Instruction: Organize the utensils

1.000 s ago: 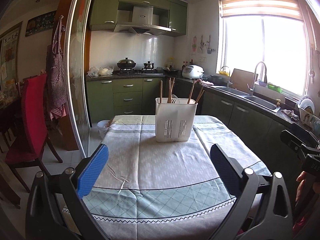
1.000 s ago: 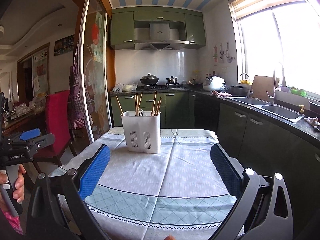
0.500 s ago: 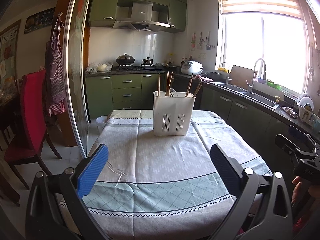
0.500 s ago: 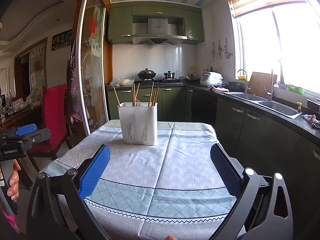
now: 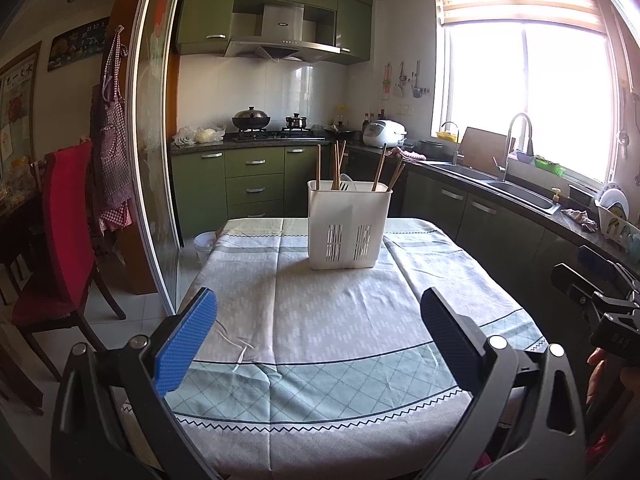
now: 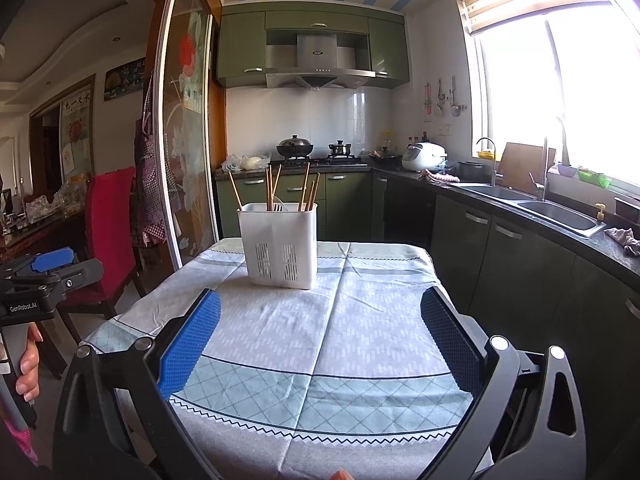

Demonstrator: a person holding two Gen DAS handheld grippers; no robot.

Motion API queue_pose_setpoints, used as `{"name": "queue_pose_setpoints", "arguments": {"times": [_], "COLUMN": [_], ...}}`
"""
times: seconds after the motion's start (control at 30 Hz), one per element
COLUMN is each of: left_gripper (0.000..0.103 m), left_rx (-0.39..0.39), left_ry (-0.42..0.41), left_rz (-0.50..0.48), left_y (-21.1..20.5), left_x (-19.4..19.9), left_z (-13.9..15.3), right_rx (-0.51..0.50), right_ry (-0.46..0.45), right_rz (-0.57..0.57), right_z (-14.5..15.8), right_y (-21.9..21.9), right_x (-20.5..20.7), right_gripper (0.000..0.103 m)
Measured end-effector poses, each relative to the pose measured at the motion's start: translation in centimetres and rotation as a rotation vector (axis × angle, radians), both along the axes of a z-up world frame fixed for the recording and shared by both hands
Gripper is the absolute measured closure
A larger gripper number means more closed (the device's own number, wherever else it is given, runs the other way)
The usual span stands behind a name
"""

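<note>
A white slotted utensil holder (image 5: 347, 228) stands upright at the far end of the table (image 5: 320, 320), also in the right wrist view (image 6: 280, 246). Several wooden chopsticks (image 5: 338, 164) and a white spoon stick up out of it; the chopsticks also show in the right wrist view (image 6: 272, 186). My left gripper (image 5: 318, 334) is open and empty above the near table edge. My right gripper (image 6: 320, 338) is open and empty, also near the front edge. Each gripper shows at the side of the other's view: the right one (image 5: 596, 292) and the left one (image 6: 44, 272).
A patterned cloth (image 6: 320, 380) covers the table. A red chair (image 5: 60, 232) stands left of it by a glass sliding door (image 5: 154, 160). Dark counter with sink (image 5: 516, 192) runs along the right. A small bin (image 5: 206, 244) sits on the floor behind the table.
Both grippers have pulled back and tilted up a little, so the holder appears farther and lower on the table. Both stay open and empty.
</note>
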State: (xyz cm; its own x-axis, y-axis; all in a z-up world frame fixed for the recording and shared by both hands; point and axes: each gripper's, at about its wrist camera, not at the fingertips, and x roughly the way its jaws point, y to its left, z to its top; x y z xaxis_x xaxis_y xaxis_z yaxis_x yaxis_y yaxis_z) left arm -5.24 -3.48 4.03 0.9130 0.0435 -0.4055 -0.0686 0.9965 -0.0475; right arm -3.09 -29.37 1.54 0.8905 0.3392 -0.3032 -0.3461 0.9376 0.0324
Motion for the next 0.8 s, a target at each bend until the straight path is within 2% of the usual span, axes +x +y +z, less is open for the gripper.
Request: {"name": "queue_pose_setpoints", "arguments": {"times": [0.8], "left_gripper": [0.006], "left_rx": [-0.003], "left_ry": [0.001], "left_rz": [-0.001], "left_y": [0.08], "left_x": [-0.05], "left_z": [-0.31], "right_rx": [-0.003], "right_ry": [0.002], "right_rz": [0.009], "right_z": [0.06], "right_y": [0.11], "right_x": [-0.11], "right_gripper": [0.005]}}
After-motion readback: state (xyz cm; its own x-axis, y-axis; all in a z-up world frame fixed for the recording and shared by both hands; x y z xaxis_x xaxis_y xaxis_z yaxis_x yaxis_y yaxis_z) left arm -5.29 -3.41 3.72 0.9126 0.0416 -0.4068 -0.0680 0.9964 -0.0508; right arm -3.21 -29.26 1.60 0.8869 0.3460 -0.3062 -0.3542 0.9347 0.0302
